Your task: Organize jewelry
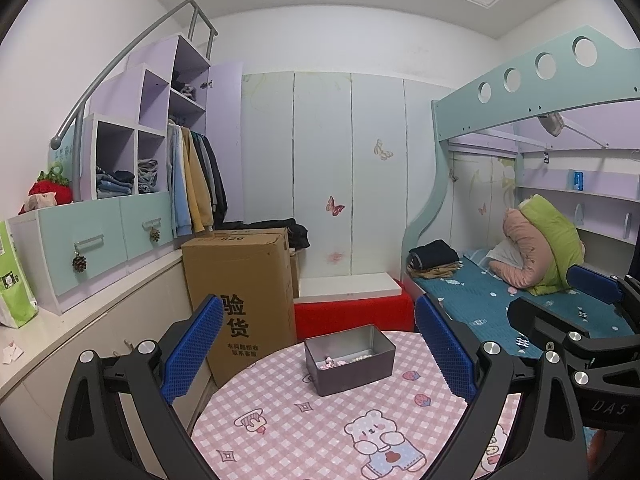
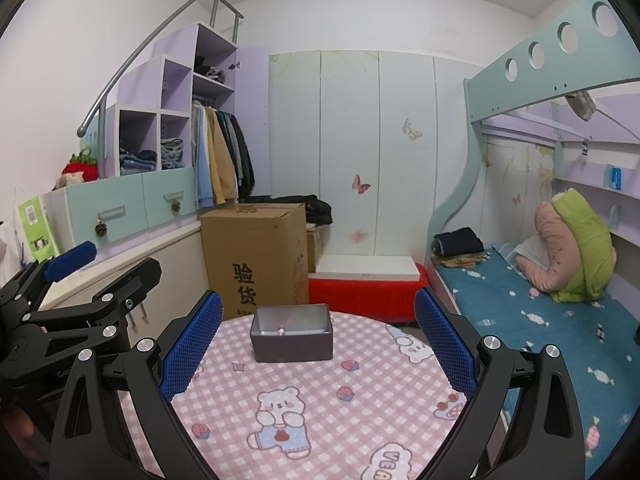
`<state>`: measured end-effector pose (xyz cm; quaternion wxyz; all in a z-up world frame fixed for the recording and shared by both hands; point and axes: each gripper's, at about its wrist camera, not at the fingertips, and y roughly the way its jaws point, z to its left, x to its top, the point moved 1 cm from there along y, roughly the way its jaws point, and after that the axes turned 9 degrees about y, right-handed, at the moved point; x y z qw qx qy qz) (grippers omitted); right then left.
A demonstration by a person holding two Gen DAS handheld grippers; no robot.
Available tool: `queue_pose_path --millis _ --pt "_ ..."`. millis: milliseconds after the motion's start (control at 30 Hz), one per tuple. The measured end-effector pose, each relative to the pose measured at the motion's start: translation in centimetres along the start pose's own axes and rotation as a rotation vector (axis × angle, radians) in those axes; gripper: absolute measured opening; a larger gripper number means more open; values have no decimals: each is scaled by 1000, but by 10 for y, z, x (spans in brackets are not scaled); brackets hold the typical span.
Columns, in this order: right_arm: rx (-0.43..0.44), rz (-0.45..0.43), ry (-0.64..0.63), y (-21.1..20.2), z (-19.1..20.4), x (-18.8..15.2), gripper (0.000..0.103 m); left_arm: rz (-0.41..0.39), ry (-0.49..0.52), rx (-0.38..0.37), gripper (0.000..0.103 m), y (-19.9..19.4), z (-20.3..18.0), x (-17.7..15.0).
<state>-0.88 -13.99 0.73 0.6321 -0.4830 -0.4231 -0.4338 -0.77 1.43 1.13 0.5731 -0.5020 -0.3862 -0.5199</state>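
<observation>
While both tools hang above the table, nothing gripped:

Left gripper [image 1: 318,344]: blue ribbed pads spread wide, nothing between them; aimed across the table toward 12 o'clock.

Right gripper [image 2: 318,338]: pads likewise parted and empty; in the left wrist view seen from the side at 3 o'clock, well apart from the tin.

Round table with pink checked bear-print cloth [image 2: 320,408]: directly beneath both tools; bare apart from the tin.

Dark grey rectangular metal tin, lid off [image 2: 292,338]: at 12 o'clock from the right gripper, square-on; from the left gripper at 12 to 1 o'clock, turned corner-first, near the far edge.

Small pink and pale jewelry pieces [image 1: 330,361]: lying loose on the tin floor, a cluster at the near-left corner and a few more along the bottom; too small to tell the types.

Handling, jewelry: probably very light, tiny and hard, apt to slip or skitter off ribbed pads; fine parts likely fragile. Best pinched at the bulkiest part with pad tips, reaching straight down inside the walls.

Handling, tin: rigid, smooth, likely light enough to slide on the cloth; take across the short walls, or brace with one tool.

Brown cardboard box with black printed characters [image 2: 256,256]: on the floor beyond the table, at 11 o'clock.

Risk: knocking the tin toward the far edge.
</observation>
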Motion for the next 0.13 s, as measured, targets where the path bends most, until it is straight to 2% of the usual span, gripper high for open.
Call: queue_pose_path --millis 133 --pt "0 2 2 1 0 0 94 6 -2 -5 93 2 0 0"
